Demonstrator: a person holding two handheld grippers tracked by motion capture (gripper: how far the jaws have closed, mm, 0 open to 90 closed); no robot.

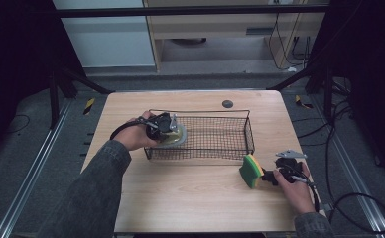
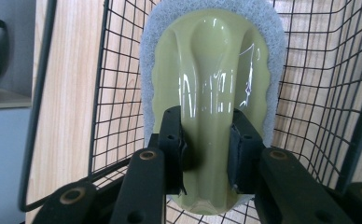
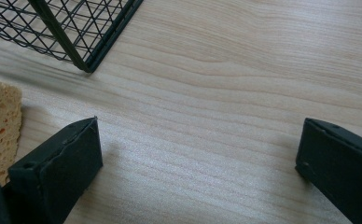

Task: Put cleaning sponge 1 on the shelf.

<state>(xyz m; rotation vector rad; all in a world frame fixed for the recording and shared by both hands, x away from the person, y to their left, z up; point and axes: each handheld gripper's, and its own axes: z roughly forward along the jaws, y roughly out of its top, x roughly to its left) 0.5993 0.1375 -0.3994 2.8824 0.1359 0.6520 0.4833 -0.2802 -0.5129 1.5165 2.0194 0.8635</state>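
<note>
Left gripper (image 2: 207, 158): jaws clamped on the raised central handle of a scrubber (image 2: 212, 93), one black pad pressing each side of the ridge. Scrubber body glossy olive-green plastic, rounded and oval, with a smooth spine down the middle catching window reflections; rimmed all round by a pale grey, fuzzy scouring pad. Held at the left end of a black wire basket (image 1: 250, 134), just over its left rim in the high view, mesh visible behind and beside it in the left gripper view. Left hand (image 1: 136, 139) wrapped round the gripper body, forearm in a dark grey sleeve (image 1: 94, 193) reaching diagonally up from the bottom edge, cable looping off behind the wrist.

Basket rectangular, thin welded grid with a thicker top rail, resting on a light wood-grain table (image 1: 190, 198).

Further right, a sponge (image 1: 250, 171), yellow foam with a green scouring face, standing on edge just off the basket's front right corner; porous tan surface at the left edge of the right gripper view.

Right gripper (image 3: 198, 149): jaws spread wide, bare tabletop between them, nothing gripped, left jaw just beside the sponge. Right hand (image 1: 294, 183) low on the table, near its right edge, gripper pointing leftward at the sponge.
</note>
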